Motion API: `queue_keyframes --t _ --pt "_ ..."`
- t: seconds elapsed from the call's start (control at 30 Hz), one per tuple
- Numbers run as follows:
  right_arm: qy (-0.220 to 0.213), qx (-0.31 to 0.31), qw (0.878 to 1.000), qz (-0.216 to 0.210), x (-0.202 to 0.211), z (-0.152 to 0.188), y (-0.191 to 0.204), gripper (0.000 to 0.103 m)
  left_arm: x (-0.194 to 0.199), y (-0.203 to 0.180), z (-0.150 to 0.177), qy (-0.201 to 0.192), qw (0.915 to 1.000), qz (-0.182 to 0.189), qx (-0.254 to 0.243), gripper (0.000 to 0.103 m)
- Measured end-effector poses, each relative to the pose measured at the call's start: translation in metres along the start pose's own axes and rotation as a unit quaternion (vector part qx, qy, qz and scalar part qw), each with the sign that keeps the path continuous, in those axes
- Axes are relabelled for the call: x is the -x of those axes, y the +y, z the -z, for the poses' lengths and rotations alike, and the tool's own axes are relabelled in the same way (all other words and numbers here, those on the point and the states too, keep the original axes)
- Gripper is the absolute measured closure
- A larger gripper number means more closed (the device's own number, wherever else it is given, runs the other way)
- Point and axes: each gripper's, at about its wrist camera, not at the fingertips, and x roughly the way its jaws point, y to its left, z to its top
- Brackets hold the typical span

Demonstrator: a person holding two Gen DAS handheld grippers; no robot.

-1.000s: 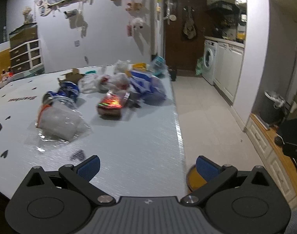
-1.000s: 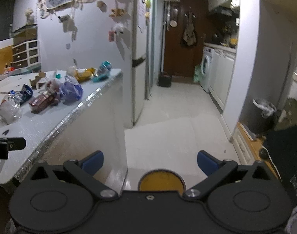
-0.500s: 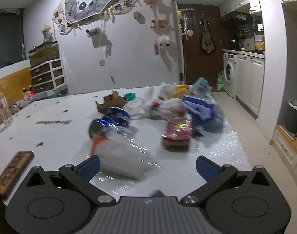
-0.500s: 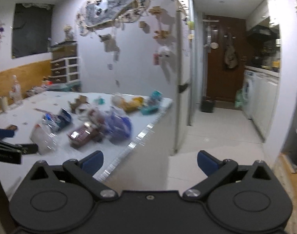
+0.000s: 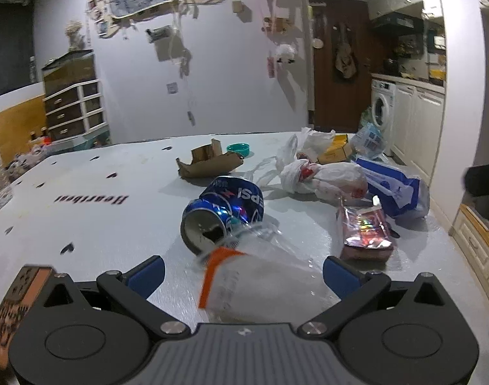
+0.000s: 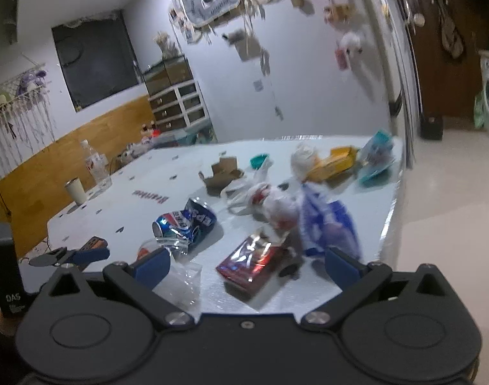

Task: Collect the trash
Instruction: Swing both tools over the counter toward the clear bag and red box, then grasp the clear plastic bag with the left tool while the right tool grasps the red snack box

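**Both grippers spread wide over a table strewn with trash**

The left gripper [image 5: 242, 271] hangs low over the white table [image 5: 93, 224] with its 2 blue-padded fingers wide apart. Between them lies a crumpled clear plastic cup with an orange label [image 5: 260, 276], not pinched by either pad. Just behind the cup, touching it, a dented blue Pepsi can [image 5: 225, 213] lies on its side, its open mouth facing the camera. To the right sits a shiny red foil snack packet [image 5: 366, 235], then a blue-and-white plastic bag [image 5: 392, 192] and a knotted white plastic bag [image 5: 321, 176]. Farther back lie a torn brown cardboard piece [image 5: 209, 162] and a teal round lid [image 5: 239, 149].

The right gripper [image 6: 247, 264] is also spread open, holding nothing, above the table's near edge; the snack packet [image 6: 250, 264] lies beyond its fingers.
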Motion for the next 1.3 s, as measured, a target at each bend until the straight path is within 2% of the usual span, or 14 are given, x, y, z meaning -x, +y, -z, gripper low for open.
queue_keyframes --t 0.1,0.2,0.3,0.37,0.43,0.7,0.77,0.9,1.0,1.1,1.2,1.3 --pt "0.021 -0.026 0.999 0.001 -0.023 -0.002 0.001 0.0 -0.017 0.008 -0.007 0.015 0.9999 -0.002 -0.008 0.0" --pt "0.038 -0.056 0.998 -0.003 -0.042 -0.002 -0.002 0.0 -0.032 0.017 -0.012 0.02 0.9996 0.017 -0.01 0.0" --pt "0.049 -0.062 0.997 0.002 -0.054 0.001 -0.005 0.0 -0.044 0.026 -0.014 0.029 0.9972 0.068 0.014 0.0" --pt "0.052 -0.07 0.996 0.005 -0.059 0.003 -0.008 0.0 -0.051 0.032 -0.011 0.04 0.9924 0.112 0.032 0.0" --pt "0.055 -0.081 0.995 0.014 -0.063 0.002 -0.012 0.0 -0.053 0.035 -0.007 0.052 0.9881 0.138 0.046 0.0" --pt "0.065 -0.095 0.993 0.033 -0.074 0.005 -0.023 0.002 -0.009 0.023 0.017 0.053 0.9764 0.204 0.049 0.0" --pt "0.073 -0.106 0.991 0.027 -0.079 0.005 -0.024 0.003 0.003 0.019 0.025 0.051 0.9712 0.227 0.054 0.0" --pt "0.085 -0.117 0.989 0.023 -0.09 0.008 -0.021 0.008 0.021 0.01 0.039 0.046 0.9545 0.282 0.085 0.001" --pt "0.092 -0.116 0.989 0.024 -0.101 0.009 -0.013 0.014 0.028 0.0 0.045 0.046 0.948 0.3 0.094 0.004" --pt "0.096 -0.108 0.989 0.039 -0.112 0.01 -0.004 0.015 0.035 -0.01 0.049 0.046 0.9427 0.317 0.095 0.005" --pt "0.095 -0.063 0.991 0.068 -0.121 0.011 0.011 0.016 0.037 -0.017 0.049 0.044 0.9431 0.318 0.087 0.006" --pt "0.103 -0.004 0.992 0.076 -0.123 0.013 0.021 0.03 0.035 -0.015 0.046 0.041 0.9475 0.304 0.09 0.006"
